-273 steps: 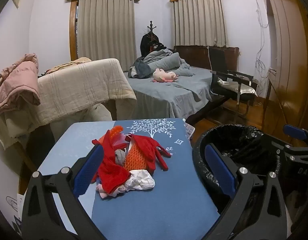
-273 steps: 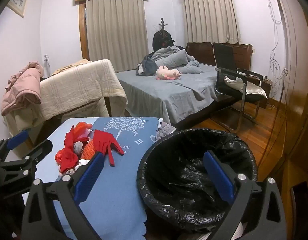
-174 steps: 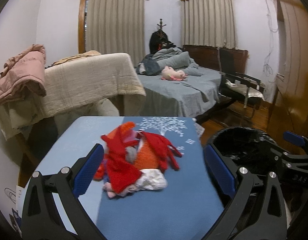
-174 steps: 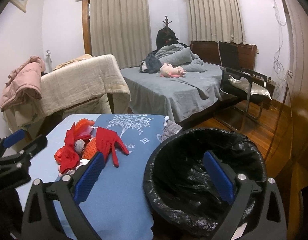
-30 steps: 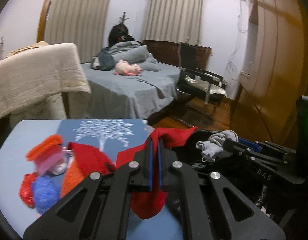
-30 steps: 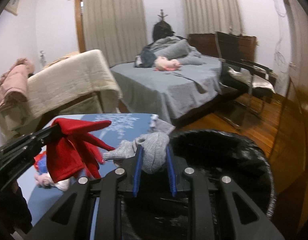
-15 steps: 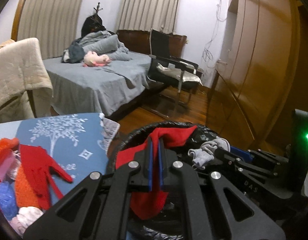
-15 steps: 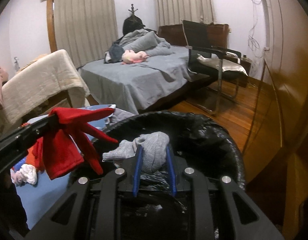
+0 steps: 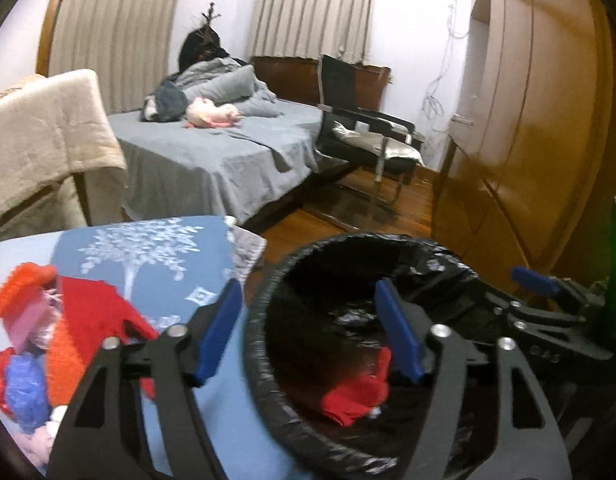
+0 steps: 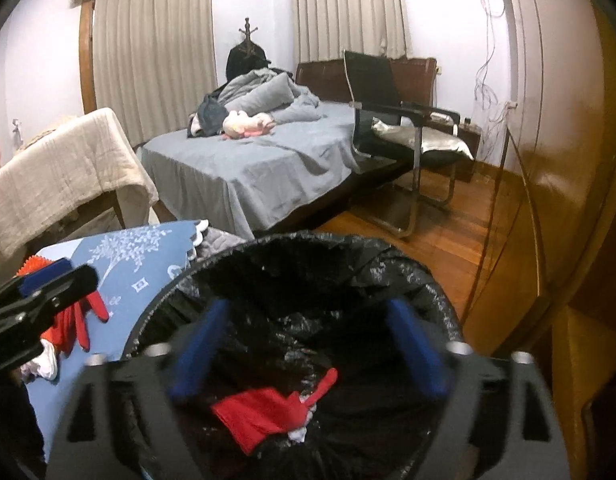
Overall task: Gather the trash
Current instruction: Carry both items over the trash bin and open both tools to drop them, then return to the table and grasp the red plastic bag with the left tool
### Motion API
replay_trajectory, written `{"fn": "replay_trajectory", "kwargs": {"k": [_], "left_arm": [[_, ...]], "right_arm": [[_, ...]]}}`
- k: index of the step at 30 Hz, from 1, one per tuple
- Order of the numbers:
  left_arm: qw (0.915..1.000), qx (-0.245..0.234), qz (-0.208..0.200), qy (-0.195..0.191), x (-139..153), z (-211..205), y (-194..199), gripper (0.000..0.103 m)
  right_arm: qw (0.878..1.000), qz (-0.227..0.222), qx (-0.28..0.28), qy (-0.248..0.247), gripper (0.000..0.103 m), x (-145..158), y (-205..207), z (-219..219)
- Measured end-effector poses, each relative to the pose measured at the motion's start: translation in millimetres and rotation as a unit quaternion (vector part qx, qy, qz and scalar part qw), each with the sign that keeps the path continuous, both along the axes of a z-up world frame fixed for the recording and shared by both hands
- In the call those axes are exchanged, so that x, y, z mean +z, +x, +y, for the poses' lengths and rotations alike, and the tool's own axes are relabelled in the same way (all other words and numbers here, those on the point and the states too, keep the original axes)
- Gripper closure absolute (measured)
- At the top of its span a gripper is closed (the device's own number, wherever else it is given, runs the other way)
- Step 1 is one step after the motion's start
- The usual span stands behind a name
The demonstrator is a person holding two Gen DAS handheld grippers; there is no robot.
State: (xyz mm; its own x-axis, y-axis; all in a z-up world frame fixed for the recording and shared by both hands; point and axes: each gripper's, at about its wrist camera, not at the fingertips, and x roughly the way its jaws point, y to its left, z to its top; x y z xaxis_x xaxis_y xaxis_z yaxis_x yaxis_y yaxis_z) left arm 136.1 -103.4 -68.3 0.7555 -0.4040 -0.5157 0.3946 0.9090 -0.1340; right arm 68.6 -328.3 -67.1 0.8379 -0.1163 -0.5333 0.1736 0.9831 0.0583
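Observation:
My left gripper (image 9: pixel 308 332) hangs over the near rim of the black-lined trash bin (image 9: pixel 260 320), its jaws opening with nothing between them. A red glove (image 9: pixel 355 392) lies at the bottom of the bin. On the blue tablecloth (image 9: pixel 188 248) to the left lies a pile of trash (image 9: pixel 60 332): a red glove, orange, blue and pink scraps. My right gripper (image 10: pixel 308 356), blurred, is above the trash bin (image 10: pixel 439 288), jaws opening and empty. Below it lies the red glove (image 10: pixel 264 412) with a small pale scrap beside it. The left gripper (image 10: pixel 48 284) shows at the left edge.
A bed with grey sheets (image 10: pixel 268 160) stands behind the table. A black chair (image 10: pixel 387 120) is to its right, and a wooden wardrobe (image 10: pixel 567 160) fills the right side. A beige blanket (image 10: pixel 68 168) drapes over furniture at the left. Wooden floor (image 10: pixel 447 240) lies beyond the bin.
Both grippers have gone from shut to open over the bin. The red glove has dropped from the left gripper into the bin, and the grey sock has left the right gripper.

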Motion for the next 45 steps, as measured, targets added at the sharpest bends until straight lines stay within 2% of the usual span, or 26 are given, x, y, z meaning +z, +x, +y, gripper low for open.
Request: {"fn": "replay_trajectory", "kwargs": {"k": [1,5,13,20,29,36,39,45], "left_arm": [[1.0,0.007,-0.004,0.004,1,5,-1,0.027],[0.999,0.039,-0.013,0.015,3,30,-5,0.017],[0.993,0.11,-0.029,0.033,9,91,-14,0.015],[0.9812,0.182,-0.035,0.053,8,152,-19,0.015],[0.9634,0.257,-0.022,0.075,-7,227,-27,0.015],[0.9483,0.305,0.003,0.087,-25,273,-30,0.015],[0.9455,0.314,0.018,0.084,-35,283,-31,0.016],[0.9468,0.308,0.046,0.081,-55,291,-27,0.022]], "right_arm": [[1.0,-0.005,-0.002,-0.001,0.006,2,0,3],[1.0,-0.008,0.012,0.006,0.006,5,3,16],[0.998,-0.003,0.062,0.017,0.006,3,17,65],[0.992,-0.007,0.121,0.022,0.006,0,33,127],[0.981,-0.009,0.191,0.016,0.006,-11,48,202],[0.976,-0.009,0.219,0.013,0.006,-26,53,241],[0.974,-0.005,0.227,0.011,0.006,-32,54,255],[0.971,0.001,0.24,0.003,0.006,-40,54,272]]}}
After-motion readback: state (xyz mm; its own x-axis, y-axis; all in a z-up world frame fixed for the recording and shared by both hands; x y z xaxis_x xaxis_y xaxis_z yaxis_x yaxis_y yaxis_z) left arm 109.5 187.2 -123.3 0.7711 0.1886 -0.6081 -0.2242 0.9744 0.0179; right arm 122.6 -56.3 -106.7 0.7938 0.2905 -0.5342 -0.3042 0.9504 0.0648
